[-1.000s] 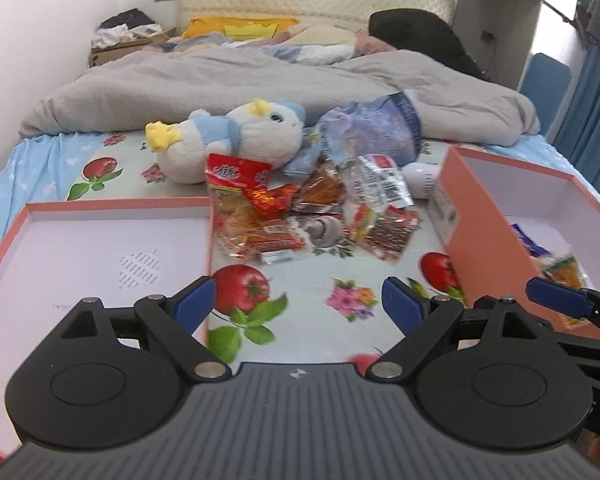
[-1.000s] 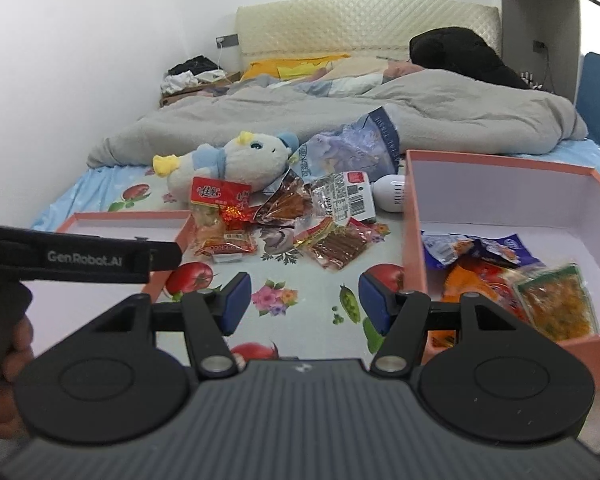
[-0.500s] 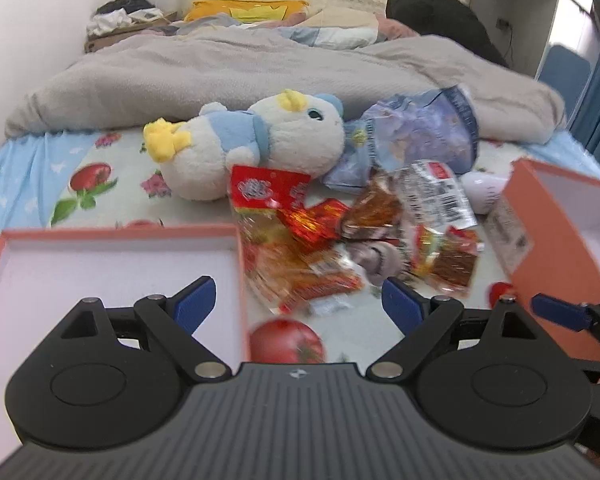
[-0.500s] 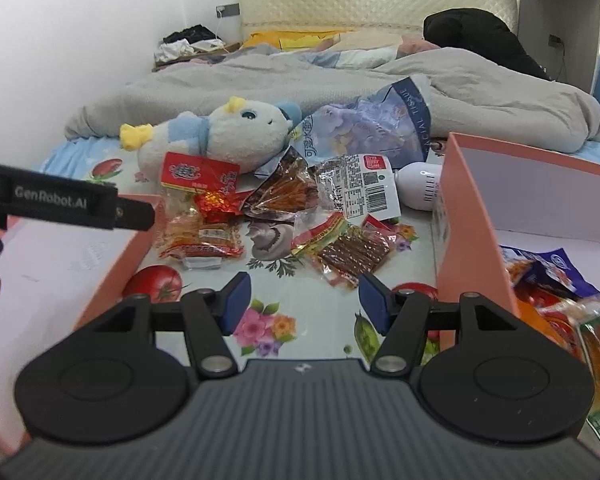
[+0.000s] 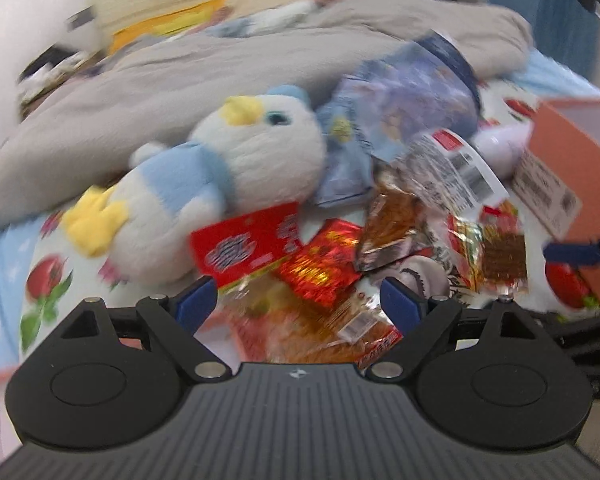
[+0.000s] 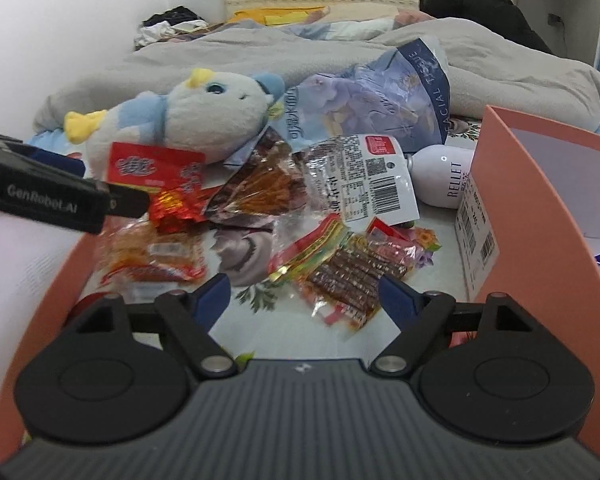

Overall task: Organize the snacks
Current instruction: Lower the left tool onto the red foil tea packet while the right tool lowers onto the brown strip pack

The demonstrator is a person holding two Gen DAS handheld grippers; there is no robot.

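Note:
A pile of snack packets lies on the fruit-print bed sheet. My left gripper is open just above a clear pack of orange snacks, with a red packet and a red foil pack ahead; this view is blurred. My right gripper has its jaws opening, with nothing pressed between them. A pack of dark sticks lies just ahead of its fingertips. Beyond it are a white barcode packet and a brown snack pack. The left gripper shows at the left edge of the right wrist view.
An orange box with snacks inside stands at the right, and an orange-rimmed tray lies at the left. Behind the pile lie a plush penguin, a blue tissue pack, a white bottle and a grey blanket.
Both grippers have moved forward and down, closer to the snack pile. The right jaws stand wider than before. The left view has rolled and is now blurred.

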